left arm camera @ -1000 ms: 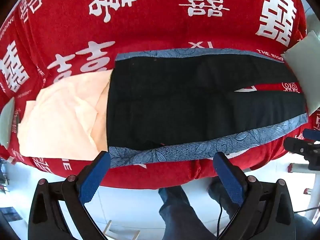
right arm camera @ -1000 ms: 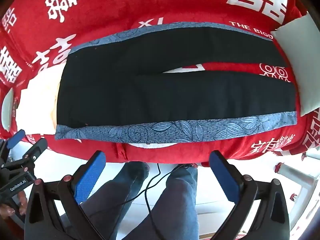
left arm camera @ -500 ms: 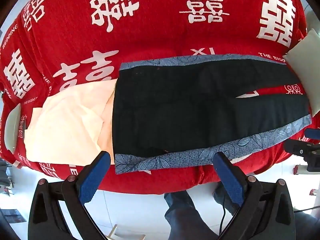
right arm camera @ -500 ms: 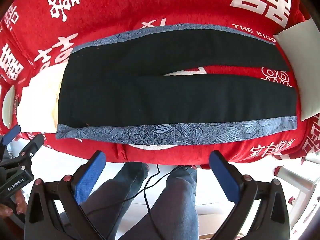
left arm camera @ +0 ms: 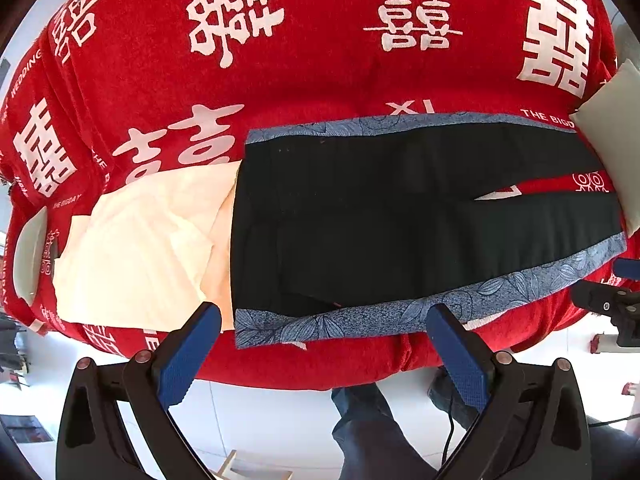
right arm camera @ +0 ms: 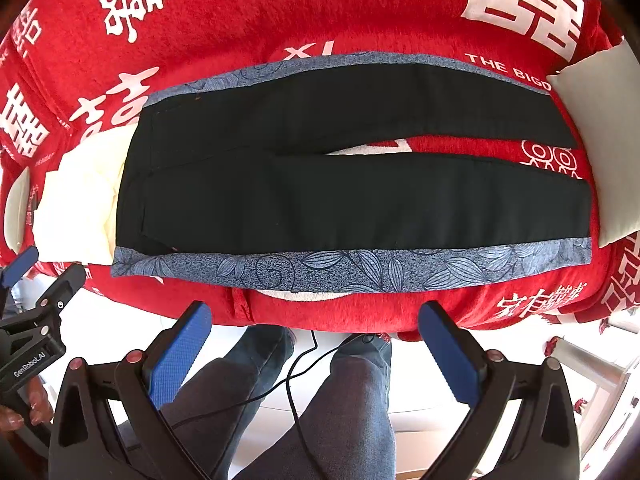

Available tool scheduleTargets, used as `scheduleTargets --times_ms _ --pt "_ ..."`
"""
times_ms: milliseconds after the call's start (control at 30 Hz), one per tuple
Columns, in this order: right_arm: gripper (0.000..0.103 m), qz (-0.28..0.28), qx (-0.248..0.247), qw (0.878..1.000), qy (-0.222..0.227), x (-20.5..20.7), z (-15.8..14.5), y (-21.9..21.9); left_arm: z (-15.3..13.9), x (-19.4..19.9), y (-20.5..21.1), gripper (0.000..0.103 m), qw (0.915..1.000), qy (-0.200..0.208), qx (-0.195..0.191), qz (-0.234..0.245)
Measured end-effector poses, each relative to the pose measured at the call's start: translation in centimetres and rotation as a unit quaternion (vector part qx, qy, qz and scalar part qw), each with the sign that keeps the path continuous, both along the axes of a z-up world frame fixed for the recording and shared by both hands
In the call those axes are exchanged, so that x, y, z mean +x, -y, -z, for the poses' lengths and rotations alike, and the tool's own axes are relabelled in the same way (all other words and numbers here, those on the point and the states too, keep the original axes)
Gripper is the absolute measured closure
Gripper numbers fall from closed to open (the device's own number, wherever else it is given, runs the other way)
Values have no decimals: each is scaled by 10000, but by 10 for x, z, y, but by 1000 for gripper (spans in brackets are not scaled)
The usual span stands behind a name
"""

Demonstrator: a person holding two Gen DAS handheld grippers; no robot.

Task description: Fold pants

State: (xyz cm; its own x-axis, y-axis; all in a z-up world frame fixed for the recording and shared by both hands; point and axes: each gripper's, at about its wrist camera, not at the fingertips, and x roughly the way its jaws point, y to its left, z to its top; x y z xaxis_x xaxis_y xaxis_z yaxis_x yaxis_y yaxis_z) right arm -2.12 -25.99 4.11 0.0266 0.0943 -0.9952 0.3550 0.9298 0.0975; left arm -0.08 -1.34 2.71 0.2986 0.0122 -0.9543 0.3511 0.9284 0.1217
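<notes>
Pants (right arm camera: 352,184) lie flat on the worktop under a red cloth (left arm camera: 320,60) printed with white characters. Waistband at 9 o'clock, both legs running toward 3 o'clock, a narrow wedge of red showing between them. Black fabric, blue leaf-print stripe down each outer seam; near stripe (right arm camera: 360,268) runs just inside the front edge of the worktop.

Cream garment (left arm camera: 148,240) lies at 9 o'clock, its right edge tucked under the waistband. Pale pillow (right arm camera: 600,140) at 3 o'clock, touching or just beside the leg hems; cannot tell which.

Left gripper (left arm camera: 324,316): jaws wide apart, nothing between them, hanging off the front edge near the waist end. Right gripper (right arm camera: 316,316): jaws also spread, empty, off the front edge at about mid-leg. Neither touches cloth.

Change over the last second: in the left view the pants have slid lower and look a little smaller, with more red cloth showing beyond; the right view is nearly the same. Reads as the left gripper lifting or drawing back slightly. The pants themselves have not shifted or creased.

Judgement: no fold started. Garment is laid out and smoothed, and both grippers are poised for a first grasp, likely on the near seam stripe to bring one leg over the other.
</notes>
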Motion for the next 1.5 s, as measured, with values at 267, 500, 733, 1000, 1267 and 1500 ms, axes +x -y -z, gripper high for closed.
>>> scheduleTargets --times_ms 267,500,733,1000,1267,1500 --pt "0 -27 -17 10000 15 -2 -1 0 -2 -1 0 0 10000 52 31 14" --pt "0 -78 -18 10000 34 -3 -2 3 -3 0 -1 0 10000 73 45 11" --pt "0 -119 -26 9999 73 -3 -4 2 -7 -2 -1 0 9999 126 94 7" --pt "0 -168 -24 9998 104 -3 -6 3 -8 -6 2 0 9997 166 148 -54" --pt "0 -206 23 9996 199 -3 -7 8 -10 -10 7 0 9995 246 209 -73" --pt "0 -265 94 9993 240 -4 -7 20 -8 -11 17 0 9991 198 289 -249"
